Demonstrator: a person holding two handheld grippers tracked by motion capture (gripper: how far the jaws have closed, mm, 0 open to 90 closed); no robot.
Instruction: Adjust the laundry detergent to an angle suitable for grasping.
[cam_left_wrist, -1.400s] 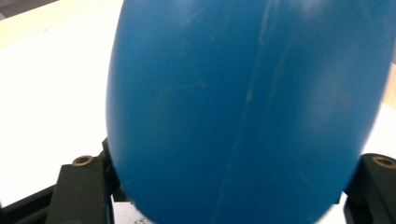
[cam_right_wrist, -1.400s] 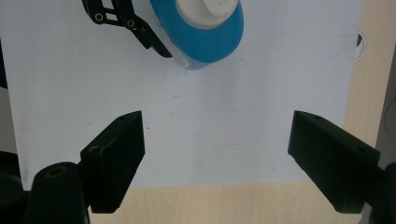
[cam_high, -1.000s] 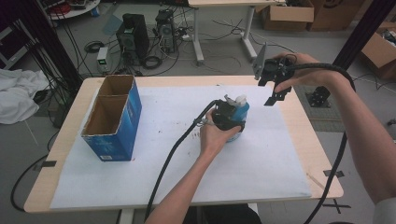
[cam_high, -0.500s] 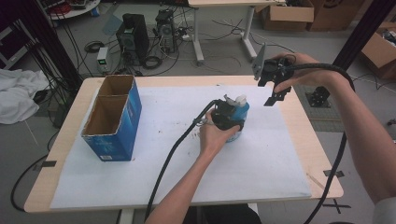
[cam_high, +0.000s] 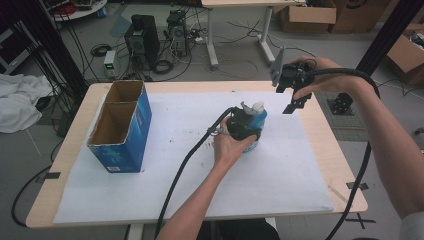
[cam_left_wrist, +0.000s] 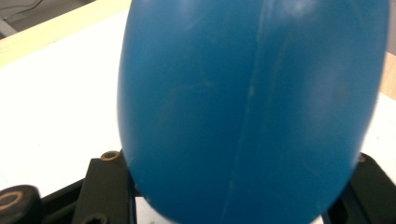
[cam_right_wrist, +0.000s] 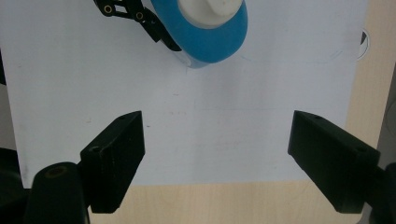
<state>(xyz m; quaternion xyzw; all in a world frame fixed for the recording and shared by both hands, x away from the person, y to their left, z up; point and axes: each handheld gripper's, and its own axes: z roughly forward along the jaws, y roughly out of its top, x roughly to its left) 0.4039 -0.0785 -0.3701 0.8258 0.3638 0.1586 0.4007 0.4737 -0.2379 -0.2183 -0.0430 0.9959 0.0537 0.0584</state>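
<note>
Our left gripper (cam_high: 248, 125) has just been closing its jaws, and now they clamp a blue bottle (cam_high: 256, 121) with a white cap; in the left gripper view the blue body (cam_left_wrist: 252, 107) bulges between the two black jaws, pressed on both sides. Our right gripper (cam_high: 291, 89) hangs with its jaws spread wide, nothing between them; in the right gripper view we look straight down past them at bare white sheet (cam_right_wrist: 224, 116), with the bottle (cam_right_wrist: 205, 28) farther off.

The bottle stands on the white sheet (cam_high: 300, 170) right of the table's middle, well away from every edge. There is open sheet all around it, near, left and right. The blue cardboard box (cam_high: 120, 130), open-topped with two compartments, stands well apart on the left side. The wooden table edge (cam_high: 340, 160) runs just beyond the sheet on the right.

Our left hand (cam_high: 227, 147) reaches in from the near side, wrapped round its gripper, forearm slanting up from the bottom. Our right hand (cam_high: 320, 80) is raised above the far right corner, gripper pointing down.
</note>
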